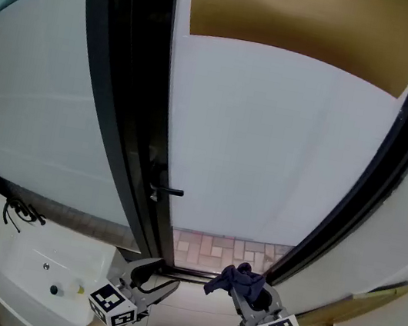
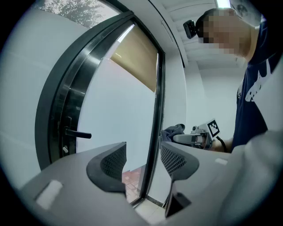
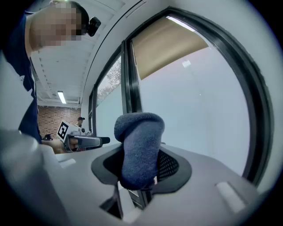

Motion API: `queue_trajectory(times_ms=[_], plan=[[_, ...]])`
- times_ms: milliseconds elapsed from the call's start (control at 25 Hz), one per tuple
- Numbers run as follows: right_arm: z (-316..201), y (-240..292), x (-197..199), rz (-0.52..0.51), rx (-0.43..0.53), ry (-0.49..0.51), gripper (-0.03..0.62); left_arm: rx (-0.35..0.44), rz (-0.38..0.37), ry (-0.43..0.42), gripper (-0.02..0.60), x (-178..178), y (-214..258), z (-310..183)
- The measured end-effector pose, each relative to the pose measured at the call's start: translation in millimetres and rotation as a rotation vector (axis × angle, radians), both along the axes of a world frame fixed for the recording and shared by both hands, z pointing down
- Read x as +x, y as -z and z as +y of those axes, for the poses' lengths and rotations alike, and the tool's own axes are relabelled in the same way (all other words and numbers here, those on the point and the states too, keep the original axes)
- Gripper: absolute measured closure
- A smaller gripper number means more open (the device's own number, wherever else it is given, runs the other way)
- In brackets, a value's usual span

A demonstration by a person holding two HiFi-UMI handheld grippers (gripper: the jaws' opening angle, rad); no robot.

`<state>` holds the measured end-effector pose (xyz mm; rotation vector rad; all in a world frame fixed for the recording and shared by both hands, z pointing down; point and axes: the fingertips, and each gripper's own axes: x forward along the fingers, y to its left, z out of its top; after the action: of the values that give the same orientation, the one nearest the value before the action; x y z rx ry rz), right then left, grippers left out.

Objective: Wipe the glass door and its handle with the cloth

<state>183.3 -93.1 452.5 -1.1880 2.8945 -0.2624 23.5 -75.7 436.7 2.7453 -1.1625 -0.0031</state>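
A dark blue cloth [image 3: 139, 148] stands bunched between the jaws of the right gripper [image 1: 248, 291]. They pinch it near its lower end, so a rounded wad sticks out ahead of the tips. The wad sits low in front of the frosted glass door [image 1: 269, 146], near its bottom edge and apart from the pane; no view shows contact. The door's black handle [image 1: 168, 190] juts from the dark frame [image 1: 132, 107] up and to the left of the cloth, untouched. The left gripper [image 2: 141, 161] hangs beside the right, jaws spread with nothing between them, pointed at the foot of the door. A tan blind [image 1: 292, 18] covers the top of the pane, and a white basin [image 1: 30, 260] lies at lower left.

Wiping appears not yet begun. Done well, the opening stroke would likely lift the wad to the glass and press it flat, so that fabric rather than jaw tips meets the pane. Overlapping passes would follow, then the handle. The grip looks narrow, and heavy pressure may drag the cloth loose.
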Motion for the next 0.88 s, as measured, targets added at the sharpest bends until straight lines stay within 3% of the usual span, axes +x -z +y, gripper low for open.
queue_trajectory(times_ms=[640,880], plan=[[-14,16,-15,-0.035,0.028,0.142,0.442,-0.018,-0.001,0.038,0.341,10,-18,17],[-53,47,-61,0.08,0.15,0.17,0.444,0.014,0.003,0.015,0.341,-10,-12,2]])
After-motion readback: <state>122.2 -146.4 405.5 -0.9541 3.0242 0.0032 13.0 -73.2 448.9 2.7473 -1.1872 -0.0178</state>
